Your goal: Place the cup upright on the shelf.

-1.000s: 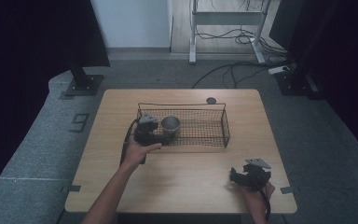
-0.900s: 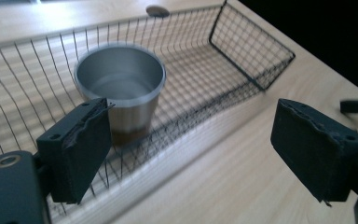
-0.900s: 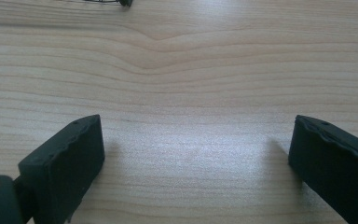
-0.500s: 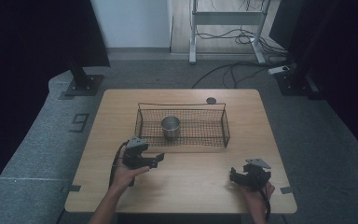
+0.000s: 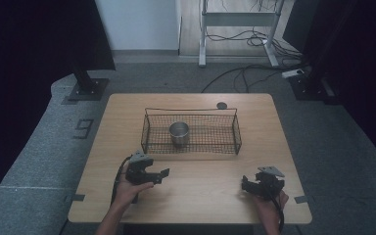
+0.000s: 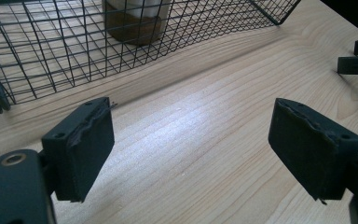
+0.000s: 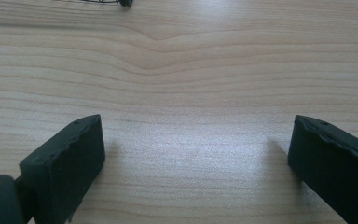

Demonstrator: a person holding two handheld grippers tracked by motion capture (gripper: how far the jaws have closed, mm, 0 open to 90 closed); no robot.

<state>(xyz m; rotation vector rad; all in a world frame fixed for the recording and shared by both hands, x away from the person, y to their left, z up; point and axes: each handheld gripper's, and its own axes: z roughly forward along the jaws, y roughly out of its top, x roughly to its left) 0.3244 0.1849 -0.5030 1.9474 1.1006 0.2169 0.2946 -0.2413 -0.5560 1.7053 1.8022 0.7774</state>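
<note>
Now the round silver metal cup (image 5: 179, 132) stands upright on the floor of the black wire-mesh basket (image 5: 235, 131), toward the basket's left half, and nothing grips it. The basket sits lengthwise near the middle of the light wooden table (image 5: 200, 196), its long side facing the person.

On the near side of the table, the left black two-jaw gripper (image 5: 162, 175) sits low over the bare wood just in front of the basket's left front corner, held in the person's left hand (image 5: 127, 188). Its jaws stand wide apart with only table grain between them. In the left gripper view the basket's mesh wall (image 6: 65, 51) crosses the top of the picture, and the cup (image 6: 135, 23) shows through the wires, its lower part looking brownish there. The tips of the other gripper show at the right edge of that view.

Over to the right, the right black two-jaw gripper (image 5: 247, 184) rests near the table's front right area, well apart from the basket, held in the person's right hand (image 5: 269, 203). Its jaws are also spread wide and empty, as the right gripper view shows, with plain wood between them.

A small dark round disc (image 5: 221, 105) lies on the table behind the basket, near the far edge.
</note>
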